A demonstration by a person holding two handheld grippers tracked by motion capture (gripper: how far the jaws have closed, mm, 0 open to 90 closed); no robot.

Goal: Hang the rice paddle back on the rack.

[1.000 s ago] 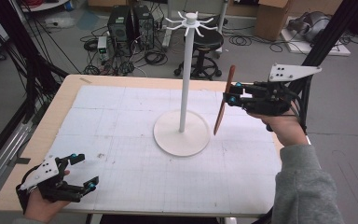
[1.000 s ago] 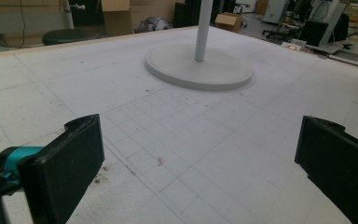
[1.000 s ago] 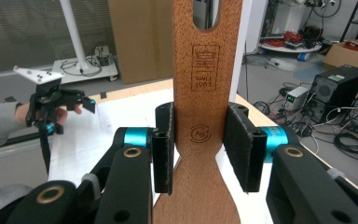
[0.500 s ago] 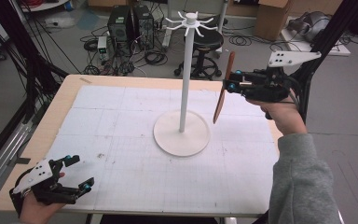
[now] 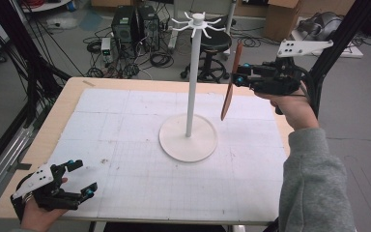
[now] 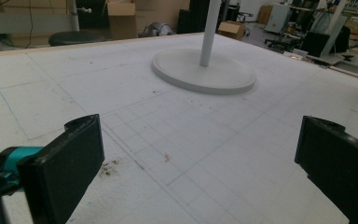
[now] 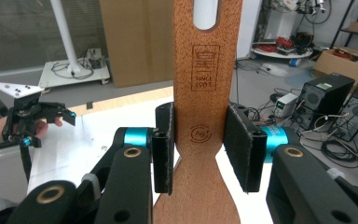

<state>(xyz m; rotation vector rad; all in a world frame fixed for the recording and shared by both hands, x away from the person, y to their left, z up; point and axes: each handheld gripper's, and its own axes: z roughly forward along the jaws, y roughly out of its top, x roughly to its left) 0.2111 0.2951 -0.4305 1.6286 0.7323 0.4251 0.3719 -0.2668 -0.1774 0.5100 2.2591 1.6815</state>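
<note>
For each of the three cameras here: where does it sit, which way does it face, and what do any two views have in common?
High view: above the person's side, looking forward and down on the table; both forearms, the left gripper and the right gripper show.
Left gripper view: low over the table, looking between its open jaws toward the white stand.
Right gripper view: along its jaws, which clamp the wooden spatula; the left gripper shows farther off.
Shared: the stand's base shows in the high and left gripper views.
</note>
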